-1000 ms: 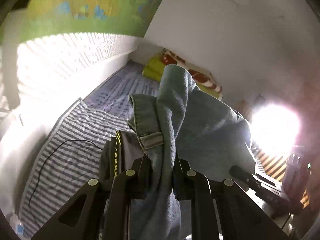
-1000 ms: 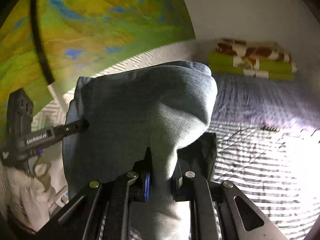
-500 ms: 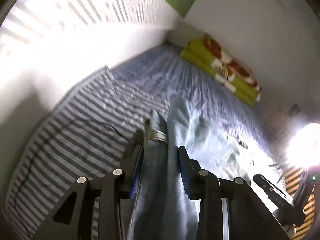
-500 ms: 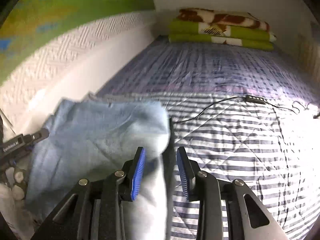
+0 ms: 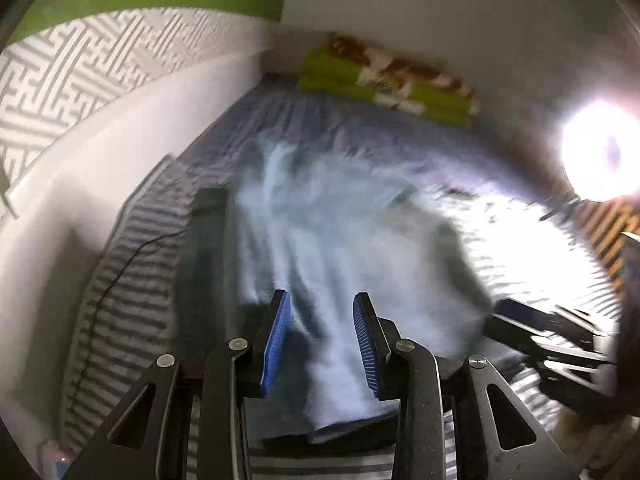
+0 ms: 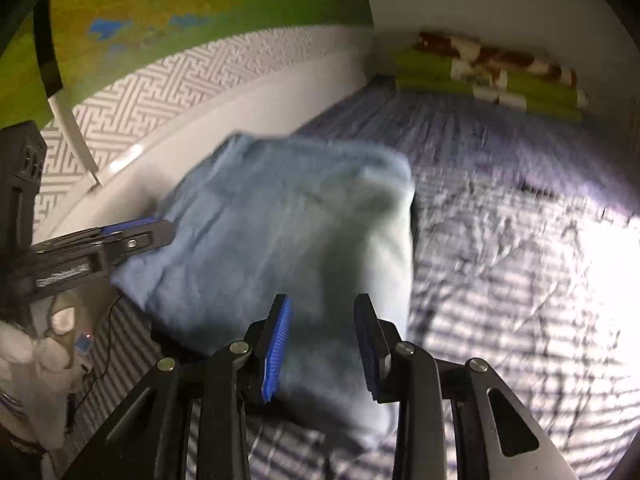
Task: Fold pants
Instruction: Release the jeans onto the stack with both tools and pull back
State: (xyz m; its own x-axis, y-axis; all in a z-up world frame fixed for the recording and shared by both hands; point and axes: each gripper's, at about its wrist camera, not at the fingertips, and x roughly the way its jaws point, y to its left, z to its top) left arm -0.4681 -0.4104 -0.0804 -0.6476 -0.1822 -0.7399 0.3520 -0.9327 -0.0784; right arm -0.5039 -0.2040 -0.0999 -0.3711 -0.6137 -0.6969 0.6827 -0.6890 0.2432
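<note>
The light blue jeans [image 5: 340, 240] lie spread and motion-blurred on the striped bedspread [image 5: 132, 300], folded over into a broad pad [image 6: 288, 232]. My left gripper [image 5: 320, 300] is open, and denim shows in the gap between its blue pads without being pinched. My right gripper [image 6: 322, 302] is also open over the near edge of the jeans. The left gripper's tip [image 6: 132, 232] touches the jeans' left edge in the right wrist view. The right gripper [image 5: 540, 332] shows at the jeans' right edge in the left wrist view.
A dark garment [image 5: 204, 260] lies along the jeans' left side. A folded green and brown blanket [image 6: 488, 76] sits at the far end of the bed. The wall [image 5: 100, 140] runs close on the left. A black cable [image 5: 120, 272] crosses the bedspread. A lamp [image 5: 600, 152] glares at right.
Both grippers held the jeans up a second ago. They swung down toward the bed and opened, and the jeans have dropped flat onto the bedspread.
</note>
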